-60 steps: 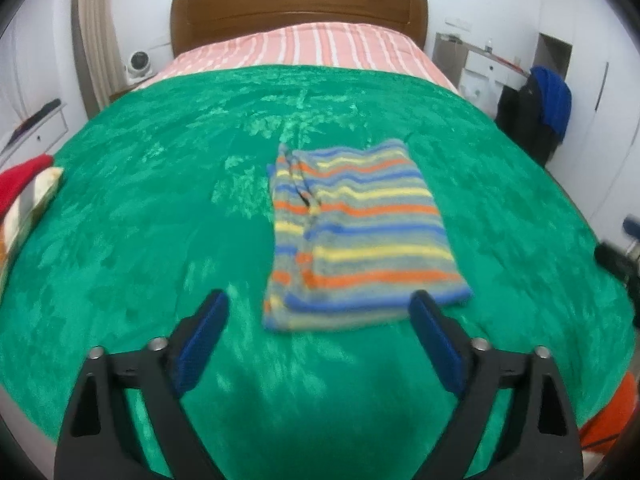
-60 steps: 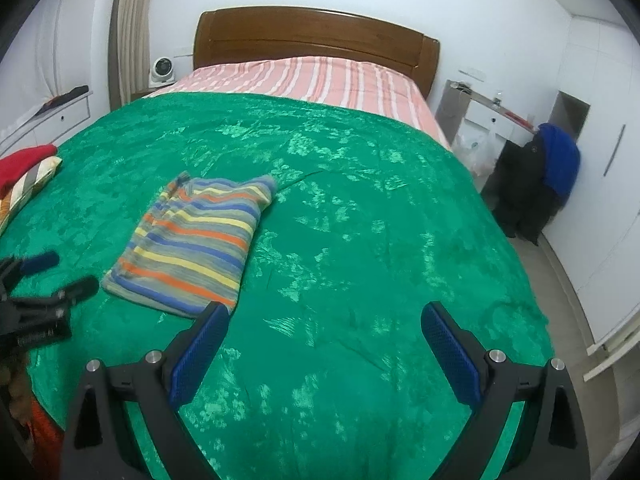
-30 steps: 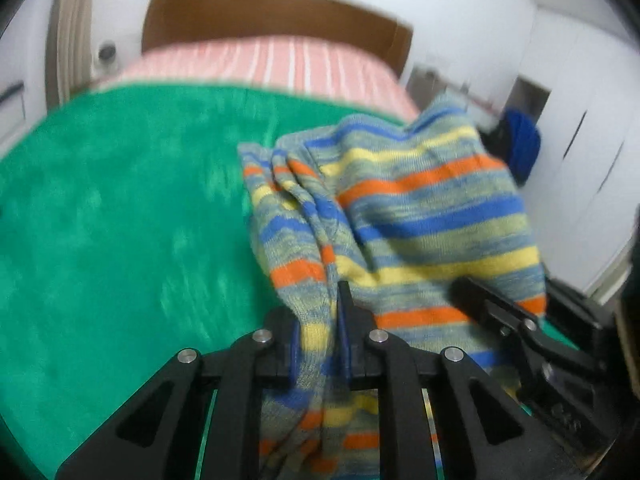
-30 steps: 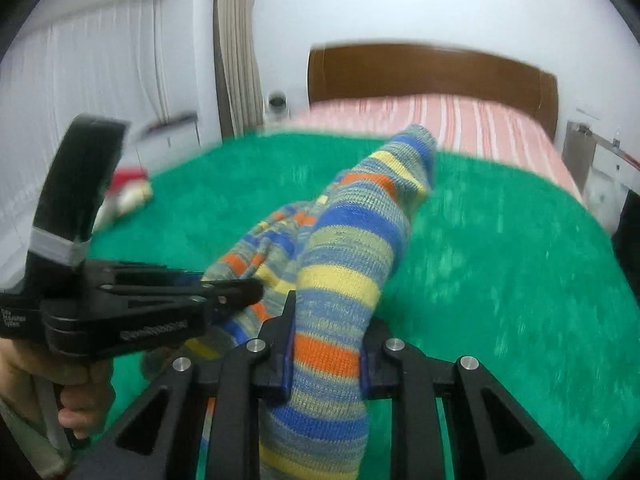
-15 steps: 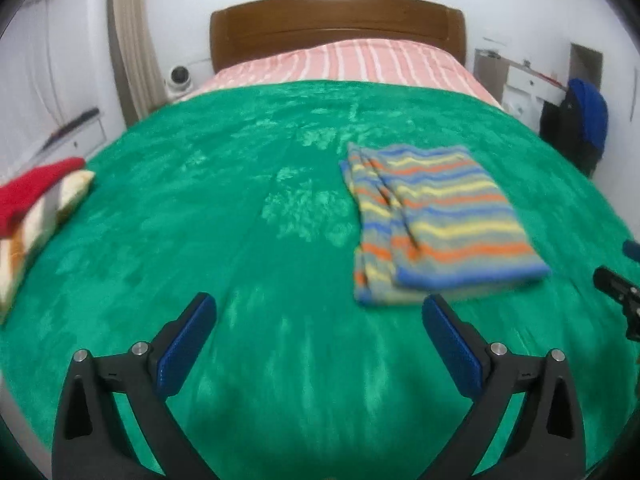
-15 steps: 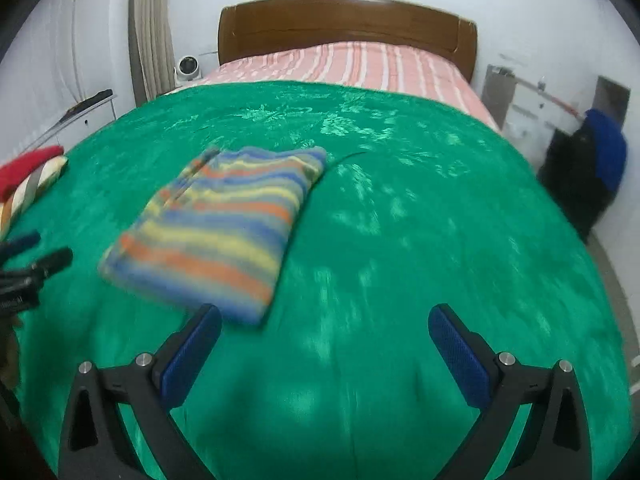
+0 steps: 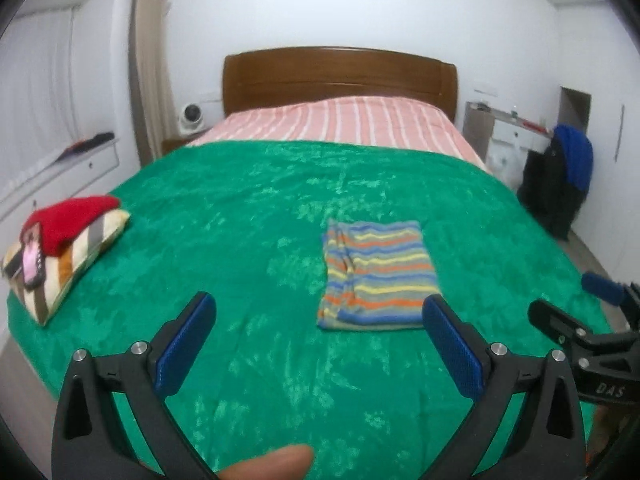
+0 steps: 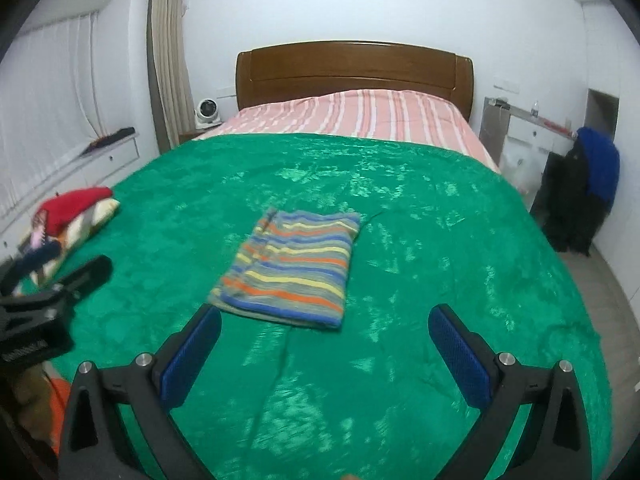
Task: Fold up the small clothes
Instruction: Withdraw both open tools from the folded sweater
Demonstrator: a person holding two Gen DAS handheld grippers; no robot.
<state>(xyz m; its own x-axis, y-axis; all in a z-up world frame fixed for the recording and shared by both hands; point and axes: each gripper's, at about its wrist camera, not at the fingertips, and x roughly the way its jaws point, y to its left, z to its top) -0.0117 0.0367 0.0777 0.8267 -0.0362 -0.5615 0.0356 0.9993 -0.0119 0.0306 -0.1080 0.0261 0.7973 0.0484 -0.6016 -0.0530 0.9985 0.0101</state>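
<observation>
On the green bedspread point(image 7: 248, 208), near its middle, lies one folded striped garment point(image 7: 378, 276), a flat neat rectangle banded in blue, orange, yellow and grey, with layered edges showing along its 9 o'clock side. It sits at about 1 o'clock from the left gripper point(image 7: 318, 314) and 11 o'clock from the right gripper point(image 8: 325, 326). Both grippers are spread wide, released, with nothing between their blue pads point(image 8: 460, 354). At 9 o'clock, at the bed's edge, one striped pillow point(image 7: 76, 256) carries one red garment point(image 7: 68, 218).
</observation>
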